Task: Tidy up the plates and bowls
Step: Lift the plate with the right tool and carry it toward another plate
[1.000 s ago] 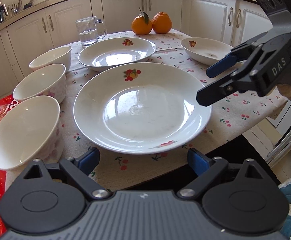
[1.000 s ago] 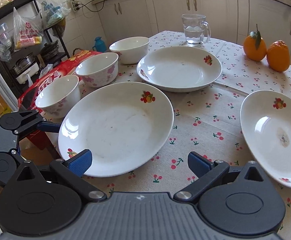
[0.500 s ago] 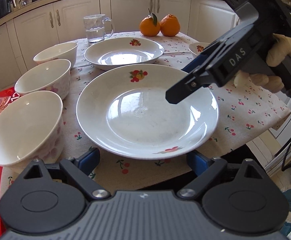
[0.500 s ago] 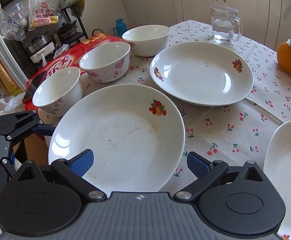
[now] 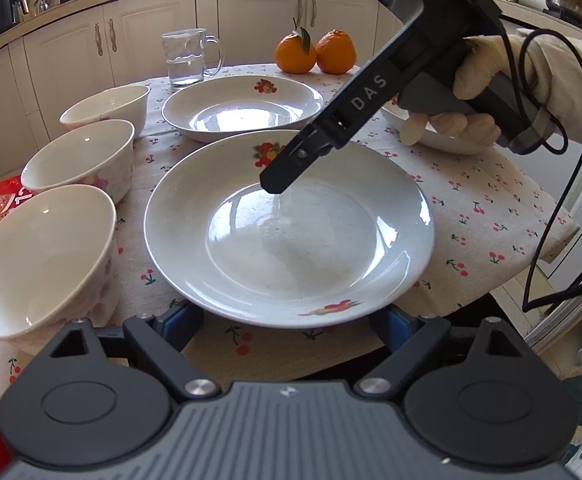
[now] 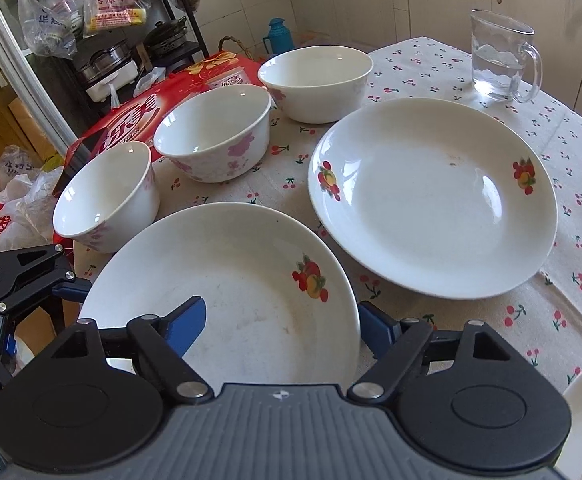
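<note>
A large white plate with fruit prints (image 5: 291,236) lies at the table's near edge; it also shows in the right wrist view (image 6: 227,292). My left gripper (image 5: 287,322) is open, its fingers spread under the plate's near rim. My right gripper (image 6: 281,322) is open over the plate, its left finger above the plate's inside, its right finger beside the rim. A second plate (image 5: 243,102) (image 6: 431,196) lies behind. A third plate (image 5: 443,140) is mostly hidden by the right hand. Three white bowls (image 6: 107,200) (image 6: 215,130) (image 6: 315,82) stand in a row at the left.
A glass mug of water (image 6: 503,58) and two oranges (image 5: 315,52) stand at the far side of the cherry-print tablecloth (image 5: 491,208). A red package (image 6: 139,112) lies beside the bowls. Shelves with bags and pots (image 6: 103,32) stand beyond the table.
My right gripper has moved left and forward over the near plate, its fingers now at the plate's rim. My left gripper has come closer, under the plate's near rim.
</note>
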`<act>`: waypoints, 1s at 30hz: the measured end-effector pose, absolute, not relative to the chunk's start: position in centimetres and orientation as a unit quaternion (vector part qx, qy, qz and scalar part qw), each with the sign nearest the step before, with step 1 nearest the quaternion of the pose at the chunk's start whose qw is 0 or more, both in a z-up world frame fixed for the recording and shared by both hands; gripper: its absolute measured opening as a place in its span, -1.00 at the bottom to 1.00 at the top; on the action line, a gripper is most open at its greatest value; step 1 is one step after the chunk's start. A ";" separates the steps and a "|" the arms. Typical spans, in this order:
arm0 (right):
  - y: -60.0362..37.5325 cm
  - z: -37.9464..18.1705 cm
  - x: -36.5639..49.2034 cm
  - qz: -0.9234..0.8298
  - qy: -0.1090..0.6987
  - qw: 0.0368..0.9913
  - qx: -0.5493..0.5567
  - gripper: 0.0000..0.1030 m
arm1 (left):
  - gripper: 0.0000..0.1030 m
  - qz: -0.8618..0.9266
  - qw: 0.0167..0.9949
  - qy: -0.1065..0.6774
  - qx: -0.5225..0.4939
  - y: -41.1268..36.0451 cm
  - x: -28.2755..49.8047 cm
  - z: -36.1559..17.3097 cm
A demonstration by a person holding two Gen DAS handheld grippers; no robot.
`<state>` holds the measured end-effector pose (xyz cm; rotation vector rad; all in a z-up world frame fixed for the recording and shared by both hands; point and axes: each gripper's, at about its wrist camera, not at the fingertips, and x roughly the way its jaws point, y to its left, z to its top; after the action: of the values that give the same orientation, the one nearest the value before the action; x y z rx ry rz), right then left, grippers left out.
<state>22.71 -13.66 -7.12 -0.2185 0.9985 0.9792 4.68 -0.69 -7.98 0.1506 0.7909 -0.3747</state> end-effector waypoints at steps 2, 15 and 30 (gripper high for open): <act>-13.3 -7.1 23.1 0.457 0.457 0.756 -0.103 0.62 | 0.74 -0.181 0.903 0.382 0.074 -0.7 4.6 -8.0; -12.8 -7.4 24.1 0.476 0.472 0.735 -0.101 0.58 | 0.73 -0.183 0.903 0.383 0.074 -0.8 4.8 -7.9; -13.1 -7.1 23.3 0.468 0.480 0.735 -0.103 0.60 | 0.72 -0.200 0.894 0.392 0.083 -0.8 5.1 -7.8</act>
<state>23.28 -13.08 -7.07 -0.2264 1.0550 1.0280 5.14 -0.76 -7.83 0.1717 0.8136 -0.4148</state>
